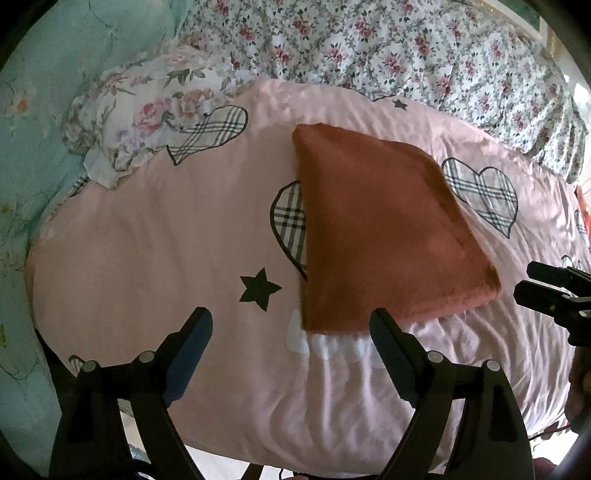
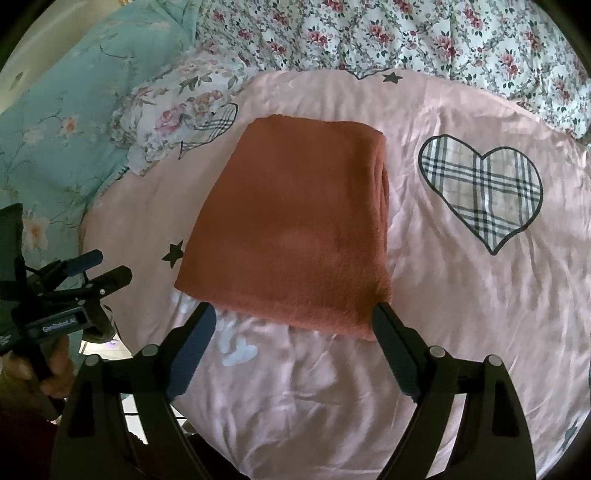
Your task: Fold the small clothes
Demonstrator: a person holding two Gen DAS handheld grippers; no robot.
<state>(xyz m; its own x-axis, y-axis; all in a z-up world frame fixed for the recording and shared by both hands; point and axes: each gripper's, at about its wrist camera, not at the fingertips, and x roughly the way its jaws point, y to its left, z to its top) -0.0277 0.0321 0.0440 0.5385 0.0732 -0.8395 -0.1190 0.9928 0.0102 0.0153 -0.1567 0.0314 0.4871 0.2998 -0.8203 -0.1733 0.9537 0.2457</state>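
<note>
A rust-orange fleece garment (image 1: pixel 384 229) (image 2: pixel 295 229) lies folded into a neat rectangle on the pink bedsheet (image 1: pixel 166 229) (image 2: pixel 461 288). My left gripper (image 1: pixel 291 321) stands open just short of the fold's near left corner, nothing between its fingers. My right gripper (image 2: pixel 295 317) is open too, its fingers straddling the near edge of the fold without pressing on it. In the left wrist view the right gripper (image 1: pixel 546 291) shows at the right edge; in the right wrist view the left gripper (image 2: pixel 98 271) shows at the left, held by a hand (image 2: pixel 55 369).
A flowered pillow (image 1: pixel 140 122) (image 2: pixel 177 107) lies beyond the garment to the left. A floral quilt (image 1: pixel 406 48) (image 2: pixel 406 33) is bunched along the far side, and a teal flowered cover (image 1: pixel 40 147) (image 2: pixel 55 129) runs down the left. The sheet's near edge drops off below the grippers.
</note>
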